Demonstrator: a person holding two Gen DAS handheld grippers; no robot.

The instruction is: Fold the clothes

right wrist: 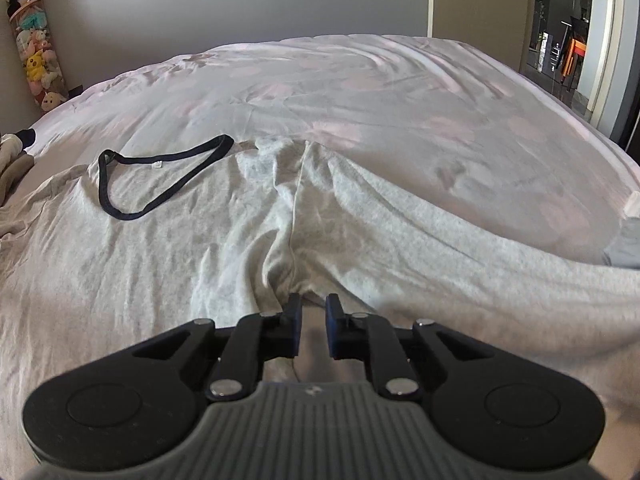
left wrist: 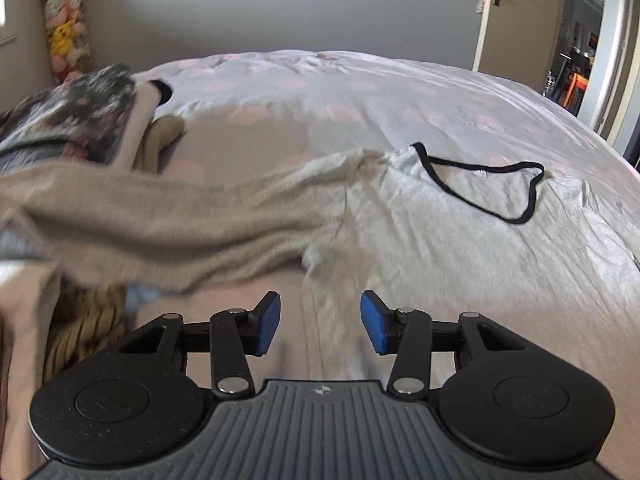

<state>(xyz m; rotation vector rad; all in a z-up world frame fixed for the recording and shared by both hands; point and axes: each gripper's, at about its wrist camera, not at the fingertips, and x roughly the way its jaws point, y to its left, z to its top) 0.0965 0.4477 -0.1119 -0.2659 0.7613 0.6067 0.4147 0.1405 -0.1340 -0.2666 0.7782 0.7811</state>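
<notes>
The grey shirt (right wrist: 224,248) lies spread but rumpled across the bed's (right wrist: 360,92) near edge, no fold made yet, the left claw (left wrist: 320,322) wide and empty, the right claw (right wrist: 311,320) narrowly pinching its bunched cloth.

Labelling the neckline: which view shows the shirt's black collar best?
Right wrist view: the black collar lies sharp and whole on the grey shirt, label visible. Left wrist view also shows the full loop, but farther off and more blurred.
</notes>
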